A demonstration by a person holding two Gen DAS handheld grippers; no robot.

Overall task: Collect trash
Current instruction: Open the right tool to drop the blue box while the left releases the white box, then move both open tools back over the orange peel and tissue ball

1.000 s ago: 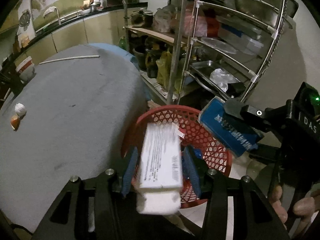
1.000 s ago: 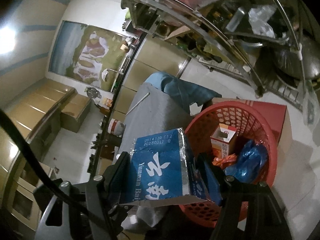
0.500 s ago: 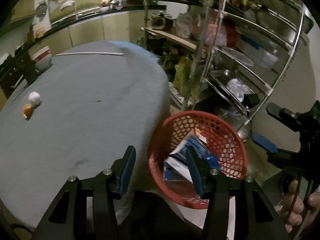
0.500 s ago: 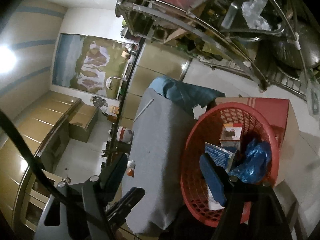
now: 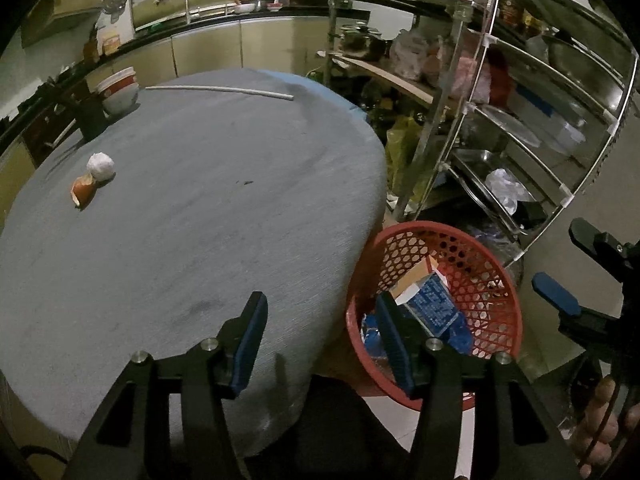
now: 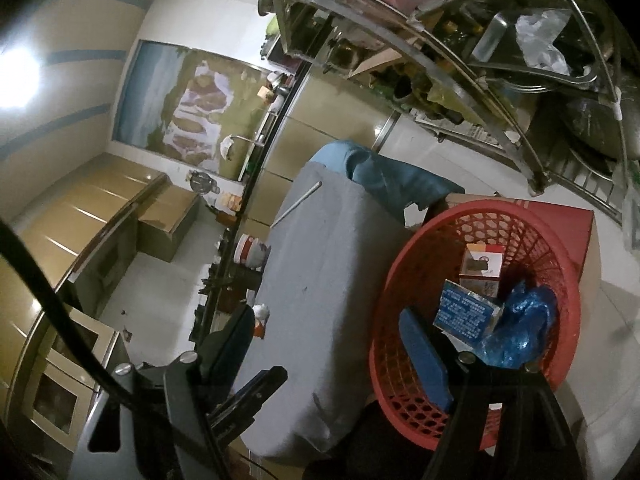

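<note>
Because both of my tools have let go of their loads, my left gripper (image 5: 322,336) hangs with nothing between its blue ribbed pads, its jaws having just been widening, astride the table's near edge and the basket's rim. My right gripper (image 6: 332,354) also stands spread and empty, one pad over the basket (image 6: 560,240), which I judge I keep close so drops fall straight in. That basket is red moulded plastic lattice, round and flared, set on the floor just beside the table so trash travels only a short way. Inside it lie a blue printed carton (image 6: 466,314), stiff and boxy, an orange-and-white box (image 6: 482,270) and a crumpled blue plastic bag (image 6: 520,328). Beyond, the round table (image 5: 200,220) wears a grey, finely woven cloth. Well out on it, the remaining trash sits together: a white crumpled paper ball (image 5: 101,166) touching a curled orange peel (image 5: 83,191). Farther still lies a thin white rod (image 5: 220,91), and a bowl (image 5: 119,94) stands at the far edge.
</note>
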